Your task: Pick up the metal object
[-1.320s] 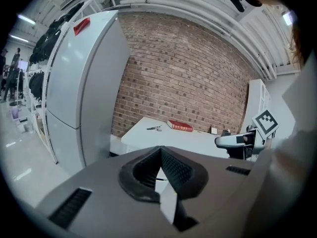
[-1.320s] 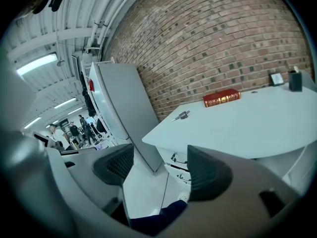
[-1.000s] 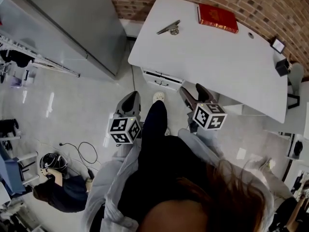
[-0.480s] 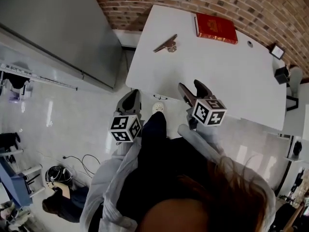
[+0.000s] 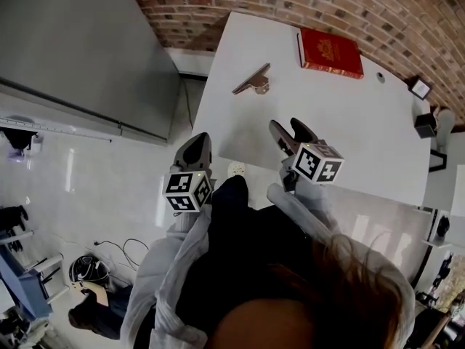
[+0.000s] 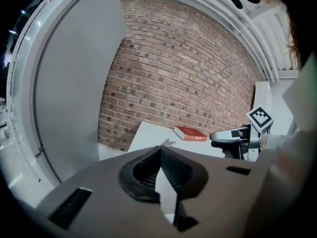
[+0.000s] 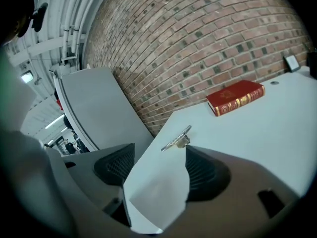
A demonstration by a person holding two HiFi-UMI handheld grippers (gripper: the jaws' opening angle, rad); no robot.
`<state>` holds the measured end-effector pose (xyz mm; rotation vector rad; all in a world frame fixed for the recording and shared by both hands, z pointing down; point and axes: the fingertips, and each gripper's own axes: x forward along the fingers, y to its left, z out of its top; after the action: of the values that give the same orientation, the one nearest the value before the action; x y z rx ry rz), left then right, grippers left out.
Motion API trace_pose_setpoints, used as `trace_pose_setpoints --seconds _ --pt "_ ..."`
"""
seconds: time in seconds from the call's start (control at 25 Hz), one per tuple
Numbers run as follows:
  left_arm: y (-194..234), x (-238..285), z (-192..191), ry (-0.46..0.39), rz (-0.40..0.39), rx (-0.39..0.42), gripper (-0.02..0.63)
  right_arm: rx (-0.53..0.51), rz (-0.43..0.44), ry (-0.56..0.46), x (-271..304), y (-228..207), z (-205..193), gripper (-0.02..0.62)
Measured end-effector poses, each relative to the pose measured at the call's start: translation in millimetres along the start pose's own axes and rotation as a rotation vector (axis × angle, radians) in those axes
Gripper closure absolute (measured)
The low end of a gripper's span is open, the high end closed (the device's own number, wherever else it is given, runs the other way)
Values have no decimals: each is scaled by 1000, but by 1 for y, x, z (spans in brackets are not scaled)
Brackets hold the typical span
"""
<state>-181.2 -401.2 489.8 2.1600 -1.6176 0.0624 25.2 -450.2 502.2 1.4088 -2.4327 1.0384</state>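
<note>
A metal object [image 5: 252, 80] lies on a white table [image 5: 349, 115], at eleven o'clock from the right gripper [image 5: 285, 129], whose jaws stand apart and empty. The left gripper [image 5: 196, 142], at its nine o'clock, has its jaws pressed together. A red book [image 5: 330, 52] lies at two o'clock from the object.

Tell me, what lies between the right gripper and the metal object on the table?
Nothing: only bare white table separates the right gripper from the metal object, as the head view and the right gripper view both show.
</note>
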Motion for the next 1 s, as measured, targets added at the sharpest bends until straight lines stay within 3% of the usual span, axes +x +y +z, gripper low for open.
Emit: trace_pose_setpoints --seconds 0.16,0.4,0.68,1.0 --pt "10 22 4 8 -3 -1 591 92 24 23 25 -8 4 273" --pt "25 50 9 19 -3 1 591 328 68 38 62 -24 9 325" --pt "38 77 8 63 -2 -6 591 611 104 52 109 -49 12 340" --pt "53 104 7 85 3 -15 591 753 80 72 154 -70 8 400"
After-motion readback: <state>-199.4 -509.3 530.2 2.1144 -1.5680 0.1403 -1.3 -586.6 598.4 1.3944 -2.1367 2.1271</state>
